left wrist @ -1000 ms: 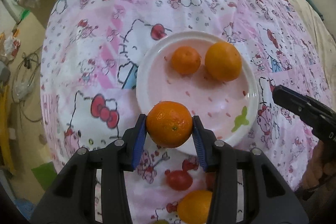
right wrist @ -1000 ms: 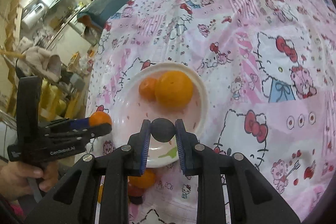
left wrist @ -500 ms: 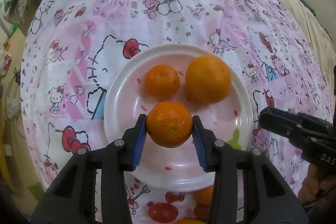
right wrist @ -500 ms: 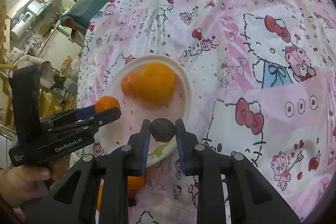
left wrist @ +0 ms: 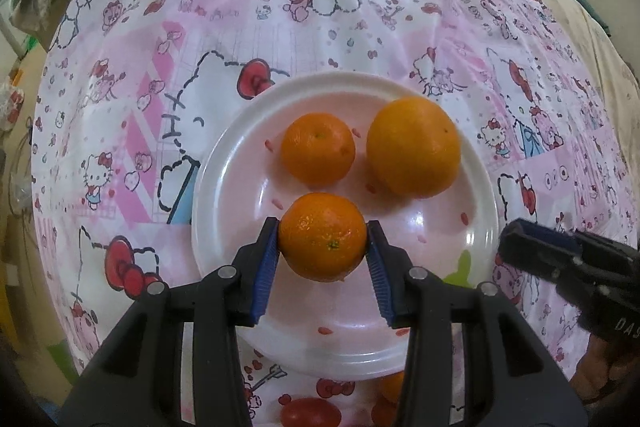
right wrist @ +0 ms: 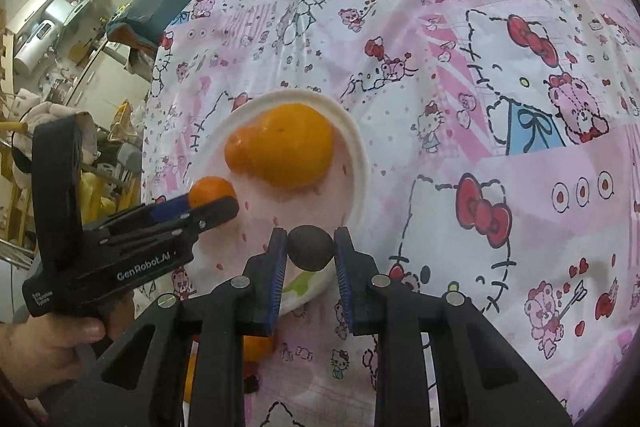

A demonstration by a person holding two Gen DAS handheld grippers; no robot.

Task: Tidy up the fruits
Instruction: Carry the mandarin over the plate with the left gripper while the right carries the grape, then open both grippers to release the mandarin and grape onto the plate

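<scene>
Overhead, left gripper [left wrist: 323,247] jaws clamped on mandarin [left wrist: 322,235], navel toward camera; right gripper [right wrist: 310,254] jaws clamped on dark fruit [right wrist: 311,247].

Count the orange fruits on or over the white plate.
3. A small one and a larger one lie side by side on the plate. The left claw holds a third over it. More orange fruit peeks out beyond the near rim.

Count: 1 plate [left wrist: 224,163]; 3 oranges over it [left wrist: 318,149] [left wrist: 412,146] [left wrist: 323,237], 1 dark round fruit [right wrist: 311,247], 1 tomato [left wrist: 310,411], 2 grippers [left wrist: 323,251] [right wrist: 311,259].
</scene>
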